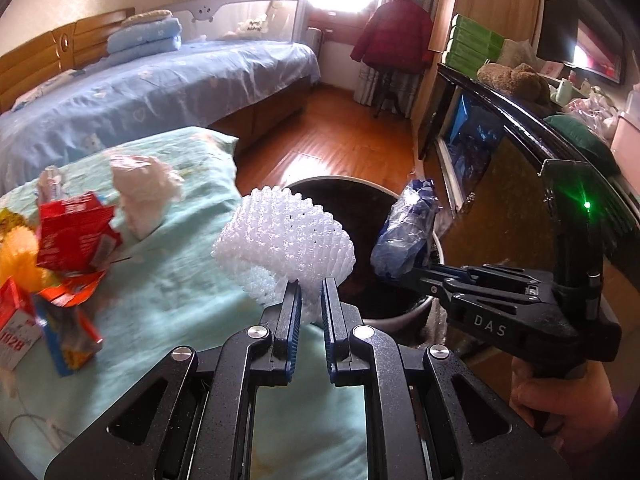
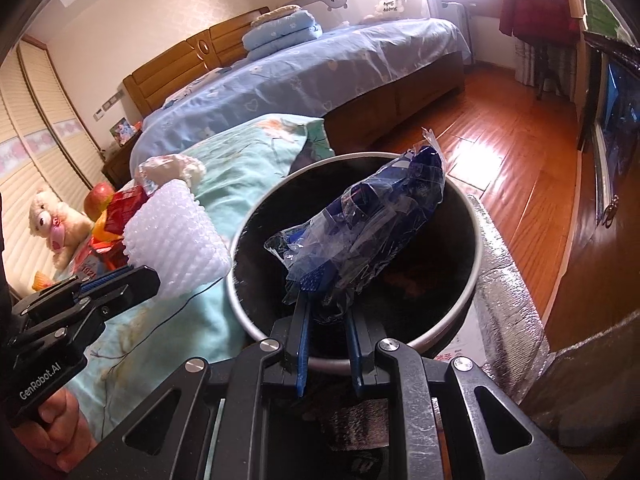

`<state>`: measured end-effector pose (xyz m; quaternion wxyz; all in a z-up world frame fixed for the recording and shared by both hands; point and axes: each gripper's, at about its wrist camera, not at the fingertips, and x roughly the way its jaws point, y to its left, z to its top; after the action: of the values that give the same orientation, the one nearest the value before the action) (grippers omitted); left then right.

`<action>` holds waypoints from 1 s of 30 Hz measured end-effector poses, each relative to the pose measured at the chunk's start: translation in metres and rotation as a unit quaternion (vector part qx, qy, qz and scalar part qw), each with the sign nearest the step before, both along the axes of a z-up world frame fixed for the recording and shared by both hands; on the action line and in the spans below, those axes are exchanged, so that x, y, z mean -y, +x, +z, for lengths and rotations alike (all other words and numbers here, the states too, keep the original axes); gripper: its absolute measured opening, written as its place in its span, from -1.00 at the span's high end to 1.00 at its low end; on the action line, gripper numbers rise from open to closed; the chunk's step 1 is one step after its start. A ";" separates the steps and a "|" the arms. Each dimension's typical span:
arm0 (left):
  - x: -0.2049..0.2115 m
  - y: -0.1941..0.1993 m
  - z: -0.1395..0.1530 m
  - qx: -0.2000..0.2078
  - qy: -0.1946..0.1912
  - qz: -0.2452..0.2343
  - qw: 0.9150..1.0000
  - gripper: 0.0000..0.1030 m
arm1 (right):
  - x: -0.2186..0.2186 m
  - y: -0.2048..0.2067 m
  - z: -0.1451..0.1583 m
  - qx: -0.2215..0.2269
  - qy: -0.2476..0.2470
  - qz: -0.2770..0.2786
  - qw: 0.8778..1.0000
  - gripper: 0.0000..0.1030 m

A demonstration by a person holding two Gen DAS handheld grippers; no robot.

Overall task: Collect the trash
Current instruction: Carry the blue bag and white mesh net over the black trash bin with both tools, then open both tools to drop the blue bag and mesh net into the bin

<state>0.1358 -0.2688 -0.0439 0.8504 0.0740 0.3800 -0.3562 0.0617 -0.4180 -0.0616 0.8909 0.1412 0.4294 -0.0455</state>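
While both jaws grip: two pieces of trash are in transit.
Left gripper [image 1: 311,296]: jaws nearly closed, pinching white foam netting [image 1: 286,236] at centre frame, just short of the bin's rim.
Right gripper [image 2: 326,308]: jaws nearly closed on a crumpled blue plastic wrapper [image 2: 368,224], held over the black bin [image 2: 476,272].
Remaining: red cartons [image 1: 76,236], white tissue wad [image 1: 144,192], other litter on the green bedspread [image 1: 180,280], left of frame.
Progress: apparently midway; neither held piece dropped yet.
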 end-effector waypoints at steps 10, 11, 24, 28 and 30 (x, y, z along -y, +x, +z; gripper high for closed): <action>0.025 0.023 -0.006 -0.027 0.004 -0.010 1.000 0.81 | 0.025 0.015 0.002 -0.013 -0.007 -0.007 1.000 0.63; 0.027 0.024 -0.007 -0.029 0.005 -0.011 1.000 0.81 | 0.027 0.016 0.002 -0.013 -0.007 -0.008 1.000 0.62; 0.015 0.027 -0.007 -0.024 0.008 0.009 1.000 0.09 | 0.036 0.015 0.004 -0.017 -0.007 -0.018 1.000 -0.06; -0.010 0.018 -0.006 -0.011 0.003 0.035 0.999 -0.07 | 0.028 0.011 0.005 -0.010 0.002 -0.017 1.000 -0.25; -0.025 0.012 -0.007 -0.006 0.004 0.048 0.999 -0.07 | 0.019 0.008 0.007 -0.002 0.004 -0.013 1.000 -0.46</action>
<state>0.1479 -0.2436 -0.0509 0.8637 0.0572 0.3901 -0.3141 0.0701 -0.4372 -0.0551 0.8889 0.1502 0.4293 -0.0551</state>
